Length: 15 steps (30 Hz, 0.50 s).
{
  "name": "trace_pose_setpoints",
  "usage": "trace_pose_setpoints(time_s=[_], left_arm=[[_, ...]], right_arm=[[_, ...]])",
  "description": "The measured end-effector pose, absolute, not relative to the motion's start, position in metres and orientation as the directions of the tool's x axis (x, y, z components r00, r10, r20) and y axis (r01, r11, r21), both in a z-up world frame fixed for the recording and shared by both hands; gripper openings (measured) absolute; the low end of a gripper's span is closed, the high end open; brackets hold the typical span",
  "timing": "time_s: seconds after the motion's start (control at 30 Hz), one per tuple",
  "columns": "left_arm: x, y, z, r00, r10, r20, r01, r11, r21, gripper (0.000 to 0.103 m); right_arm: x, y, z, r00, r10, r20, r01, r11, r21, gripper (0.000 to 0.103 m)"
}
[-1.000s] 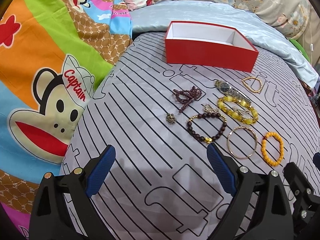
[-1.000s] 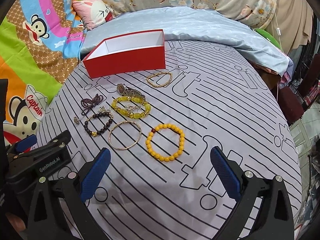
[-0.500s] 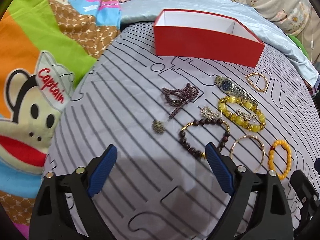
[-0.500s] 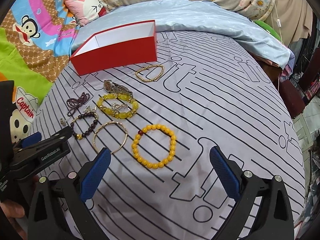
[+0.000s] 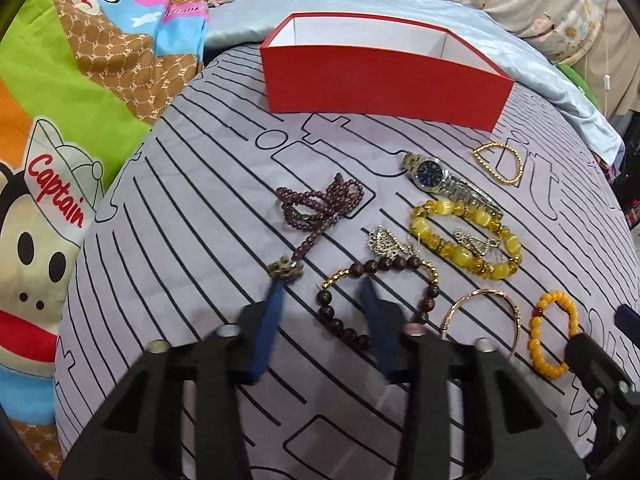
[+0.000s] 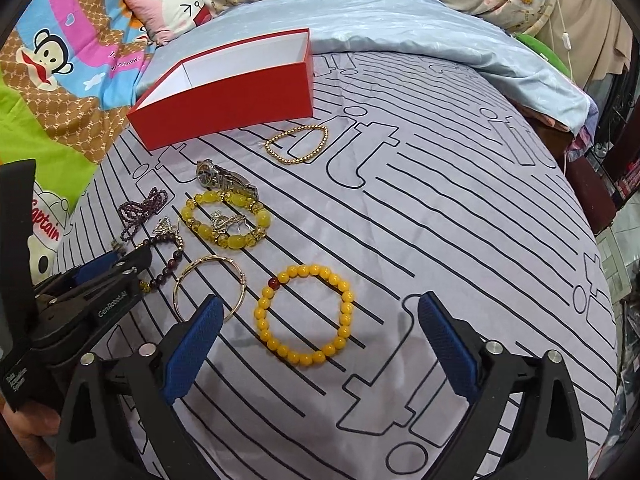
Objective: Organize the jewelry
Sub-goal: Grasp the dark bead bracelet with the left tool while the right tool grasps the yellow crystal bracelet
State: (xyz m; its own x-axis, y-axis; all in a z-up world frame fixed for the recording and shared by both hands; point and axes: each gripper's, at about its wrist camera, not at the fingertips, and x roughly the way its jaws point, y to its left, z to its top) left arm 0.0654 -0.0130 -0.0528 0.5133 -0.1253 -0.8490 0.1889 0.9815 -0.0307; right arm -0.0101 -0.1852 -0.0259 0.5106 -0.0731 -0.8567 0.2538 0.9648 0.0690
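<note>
My left gripper (image 5: 322,290) is closing low over the striped sheet. The left arc of a dark brown bead bracelet (image 5: 325,300) lies between its jaws, and the pads stand clear of the beads. Its left fingertip (image 5: 278,292) is beside the pendant (image 5: 285,271) of a purple bead necklace (image 5: 320,204). My right gripper (image 6: 320,302) is wide and closing slightly, with an orange bead bracelet (image 6: 344,312) lying untouched between its fingers. An open red box (image 5: 384,80) with a white inside stands at the back.
A watch (image 5: 436,176), a chunky yellow bracelet (image 5: 424,224), a silver charm (image 5: 384,240), a gold bangle (image 5: 480,291) and a gold bead bracelet (image 5: 516,160) lie on the sheet (image 6: 440,200). A cartoon blanket (image 5: 60,120) lies left, a blue quilt (image 6: 400,20) behind.
My left gripper came forward and down over the brown bracelet and its jaws narrowed a lot. The right gripper moved forward and down toward the orange bracelet, jaws barely narrower.
</note>
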Motion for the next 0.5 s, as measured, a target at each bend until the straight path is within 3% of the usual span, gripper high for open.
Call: trace_pose_setpoints(time_s=[0.07, 0.1, 0.5], left_arm=[[0.066, -0.012, -0.052, 0.505, -0.152, -0.849, 0.199, 0.978, -0.057, 0.01], [0.067, -0.012, -0.051, 0.501, -0.161, -0.85, 0.203, 0.977, -0.066, 0.007], [0.057, 0.002, -0.026, 0.509, -0.255, -0.822, 0.238, 0.959, -0.151, 0.007]], right_arm=[[-0.008, -0.184, -0.028, 0.507, -0.069, -0.859, 0.251, 0.966, 0.07, 0.09], [-0.007, -0.184, -0.028, 0.506, -0.069, -0.86, 0.249, 0.966, 0.069, 0.089], [0.011, -0.18, -0.028, 0.517, -0.048, -0.855, 0.209, 0.975, 0.072, 0.063]])
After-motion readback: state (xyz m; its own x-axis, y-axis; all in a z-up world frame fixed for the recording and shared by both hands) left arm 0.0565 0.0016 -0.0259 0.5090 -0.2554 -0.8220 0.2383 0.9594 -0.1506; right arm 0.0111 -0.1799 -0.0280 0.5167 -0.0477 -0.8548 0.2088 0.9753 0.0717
